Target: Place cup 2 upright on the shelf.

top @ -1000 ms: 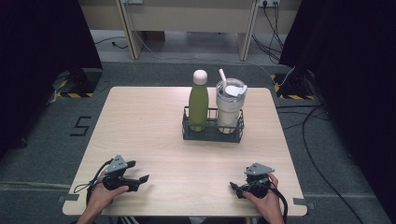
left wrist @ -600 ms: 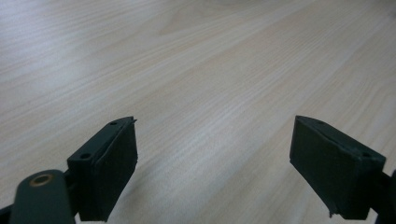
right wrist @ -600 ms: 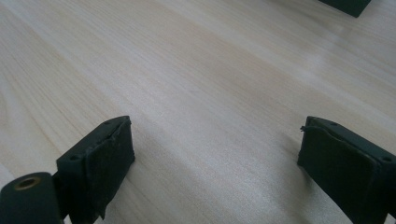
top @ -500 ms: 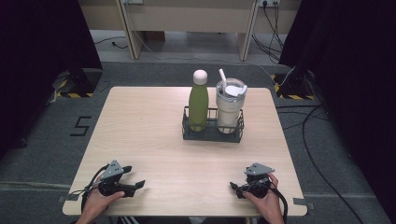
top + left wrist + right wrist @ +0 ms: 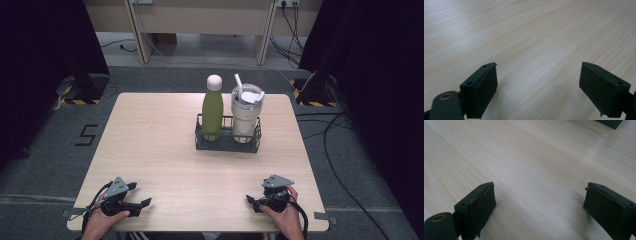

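Note:
A green bottle (image 5: 212, 107) with a pale cap and a white lidded tumbler (image 5: 246, 114) with a straw stand side by side in a black wire caddy (image 5: 227, 144) at the table's middle right. My left gripper (image 5: 140, 195) rests near the front left edge of the table, held by a hand, its jaws pointing right. In the left gripper view the left gripper (image 5: 539, 82) is open over bare wood. My right gripper (image 5: 252, 201) sits near the front right edge with its jaws pointing left. The right gripper view shows the right gripper (image 5: 539, 205) open, nothing between its pads.
The light wooden table (image 5: 160, 145) stands on grey carpet. A dark corner of the caddy (image 5: 610, 122) shows at the top right of the right gripper view. Cables (image 5: 340, 150) run over the floor to the right. Desk legs (image 5: 137, 30) stand behind.
My left gripper has drawn back a little toward the table's front edge. The right gripper, bottle and tumbler have stayed put.

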Demonstrator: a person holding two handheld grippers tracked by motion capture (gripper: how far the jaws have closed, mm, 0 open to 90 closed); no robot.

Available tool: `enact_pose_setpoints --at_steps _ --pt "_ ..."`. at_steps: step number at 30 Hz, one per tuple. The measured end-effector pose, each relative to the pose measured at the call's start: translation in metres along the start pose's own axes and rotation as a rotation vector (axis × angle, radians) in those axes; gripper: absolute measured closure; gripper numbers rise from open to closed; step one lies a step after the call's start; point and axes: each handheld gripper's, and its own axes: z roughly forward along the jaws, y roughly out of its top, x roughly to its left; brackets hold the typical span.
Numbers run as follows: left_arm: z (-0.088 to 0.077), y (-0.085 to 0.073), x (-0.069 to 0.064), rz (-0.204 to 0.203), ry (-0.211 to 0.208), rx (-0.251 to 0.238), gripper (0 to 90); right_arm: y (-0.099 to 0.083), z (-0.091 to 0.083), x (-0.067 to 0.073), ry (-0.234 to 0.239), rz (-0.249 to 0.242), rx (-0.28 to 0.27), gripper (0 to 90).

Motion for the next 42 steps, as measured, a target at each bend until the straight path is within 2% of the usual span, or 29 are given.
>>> enact_pose_setpoints --at_steps 7,10,13,15,22,42 --pt "-0.005 -0.004 0.0 -0.002 0.035 0.016 14.8 0.0 0.0 0.0 0.0 -0.001 0.0 10.4" --pt "-0.006 -0.006 -0.002 0.01 0.057 0.034 14.8 0.0 0.0 0.0 0.0 0.0 0.0 10.4" --pt "-0.007 -0.009 -0.004 0.009 0.052 0.047 14.8 0.0 0.0 0.0 0.0 0.0 0.0 10.4" --pt "-0.007 -0.011 -0.007 0.024 0.065 0.053 14.3 0.0 0.0 0.0 0.0 -0.001 -0.001 10.5" --pt "-0.01 -0.016 -0.011 0.022 0.099 0.033 14.6 0.0 0.0 0.001 0.0 0.001 0.001 10.6" --pt "-0.009 -0.017 -0.012 0.013 0.096 0.024 13.7 0.0 0.0 0.001 0.0 0.0 0.001 10.6"
